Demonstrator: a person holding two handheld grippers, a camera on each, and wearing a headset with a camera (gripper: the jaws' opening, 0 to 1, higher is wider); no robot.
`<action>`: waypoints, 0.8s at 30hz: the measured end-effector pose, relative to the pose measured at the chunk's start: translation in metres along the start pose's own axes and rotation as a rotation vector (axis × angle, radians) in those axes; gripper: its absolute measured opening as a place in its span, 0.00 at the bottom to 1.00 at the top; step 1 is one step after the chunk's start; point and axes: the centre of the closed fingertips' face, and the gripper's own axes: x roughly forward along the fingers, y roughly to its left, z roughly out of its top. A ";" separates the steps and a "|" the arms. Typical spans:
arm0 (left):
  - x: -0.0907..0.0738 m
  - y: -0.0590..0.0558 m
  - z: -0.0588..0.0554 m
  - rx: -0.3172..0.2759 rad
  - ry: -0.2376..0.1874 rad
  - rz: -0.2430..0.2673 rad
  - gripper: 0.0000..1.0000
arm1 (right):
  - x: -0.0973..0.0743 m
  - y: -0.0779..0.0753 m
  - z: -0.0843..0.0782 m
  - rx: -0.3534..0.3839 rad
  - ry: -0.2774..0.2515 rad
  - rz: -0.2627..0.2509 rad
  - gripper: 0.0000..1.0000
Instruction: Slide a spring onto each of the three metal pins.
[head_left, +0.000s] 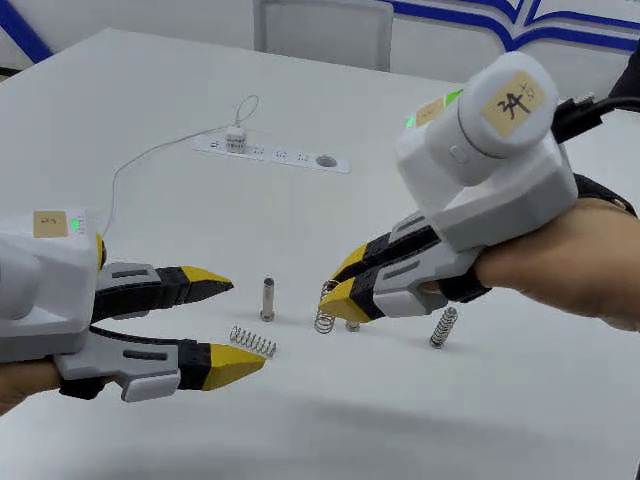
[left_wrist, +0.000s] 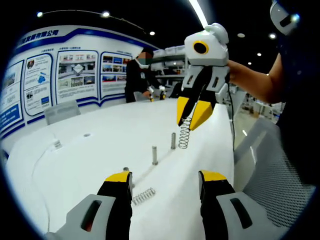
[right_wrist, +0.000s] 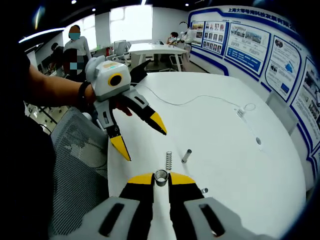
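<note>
right gripper (head_left: 332, 292) is clamping a spring (head_left: 324, 320), jaws closed tight on its upper end, right beside a short pin (head_left: 352, 325). left gripper (head_left: 246, 322) is hovering low with jaws wide apart, and a loose spring (head_left: 252, 341) is lying on the table (head_left: 150, 100) just by its tips. a bare pin (head_left: 267, 298) is standing upright between the two grippers. a third spring (head_left: 444, 327) is leaning further right.

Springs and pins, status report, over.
Left tool open, empty. Right tool shut on silver coil spring. Upright grey metal pin bare between tools. Second spring lying loose by left tool.
</note>
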 end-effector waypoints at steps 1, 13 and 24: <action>-0.001 0.001 -0.001 -0.002 0.001 0.003 0.55 | -0.001 -0.003 -0.001 0.004 0.000 -0.006 0.12; -0.008 0.008 -0.008 -0.025 0.006 0.039 0.61 | -0.017 -0.044 -0.016 0.052 0.006 -0.101 0.12; -0.009 0.010 -0.012 -0.038 0.010 0.046 0.64 | -0.007 -0.073 -0.026 0.104 -0.005 -0.145 0.12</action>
